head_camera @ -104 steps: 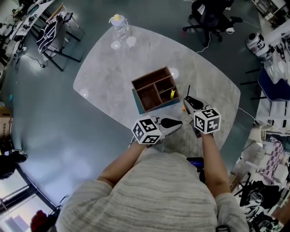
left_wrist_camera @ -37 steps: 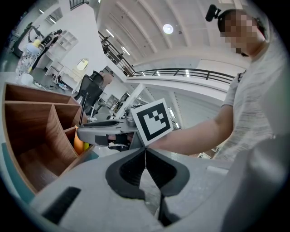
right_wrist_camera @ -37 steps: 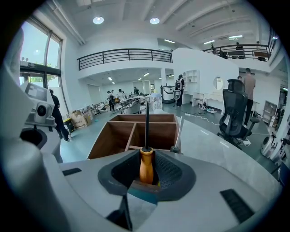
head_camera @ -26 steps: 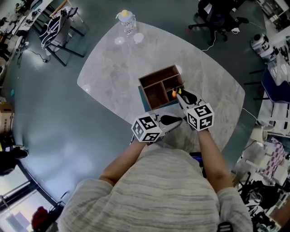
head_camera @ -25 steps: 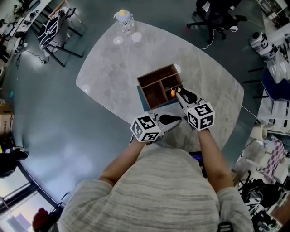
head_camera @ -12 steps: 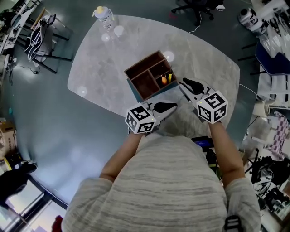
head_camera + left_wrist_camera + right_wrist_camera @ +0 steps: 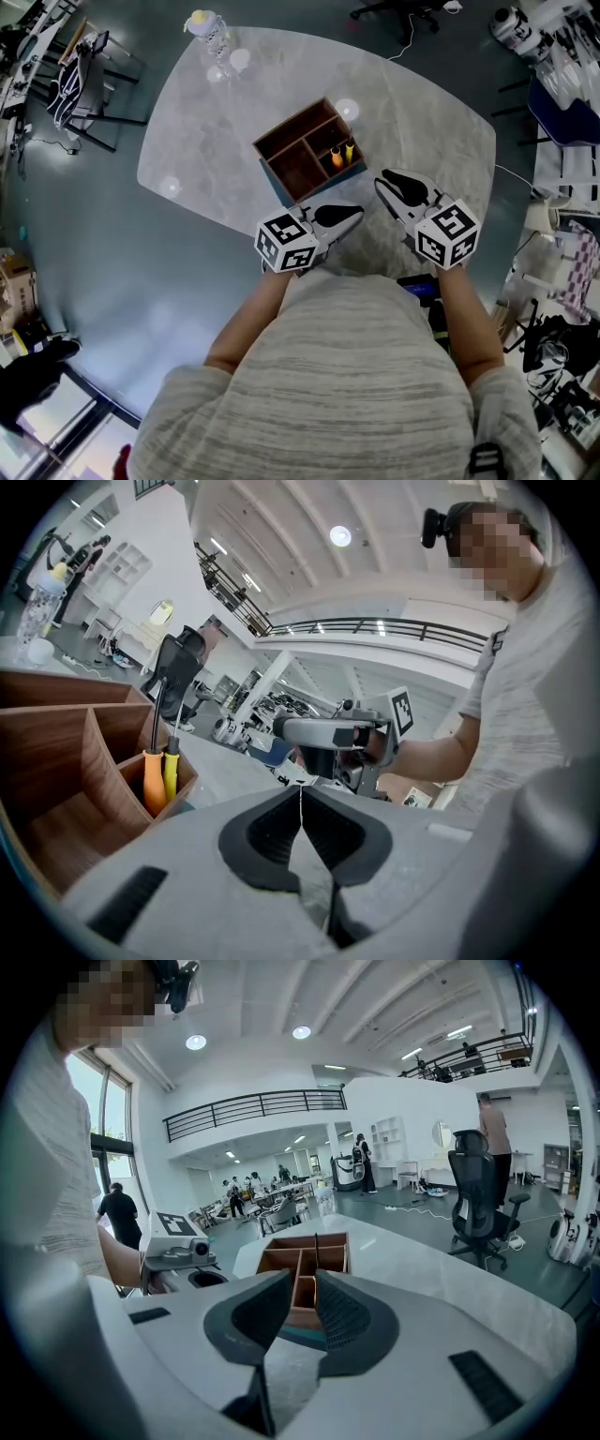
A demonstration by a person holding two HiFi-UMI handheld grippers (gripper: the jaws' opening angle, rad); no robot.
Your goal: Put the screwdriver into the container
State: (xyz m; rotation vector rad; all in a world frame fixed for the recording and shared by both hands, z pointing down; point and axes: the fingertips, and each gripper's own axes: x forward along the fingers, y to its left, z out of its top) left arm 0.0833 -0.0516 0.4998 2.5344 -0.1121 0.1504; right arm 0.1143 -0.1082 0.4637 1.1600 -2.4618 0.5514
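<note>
Evidently done with the placing, to judge by the layout: orange-handled screwdriver (image 7: 337, 157) upright, handle down, in the brown wooden divided container (image 7: 291, 122). Lodged in the small compartment nearest the right gripper (image 7: 382, 184), just beside a yellow-handled screwdriver (image 7: 349, 150), both propped by the partition walls. Right gripper's jaws spread a little, pinching nothing, apart from the box. Left gripper (image 7: 354, 212) pressed together, empty, near the container's front corner. Plenty of bare grey marble-look tabletop (image 7: 422, 103) rightward. Near table edge close beneath both grippers.
</note>
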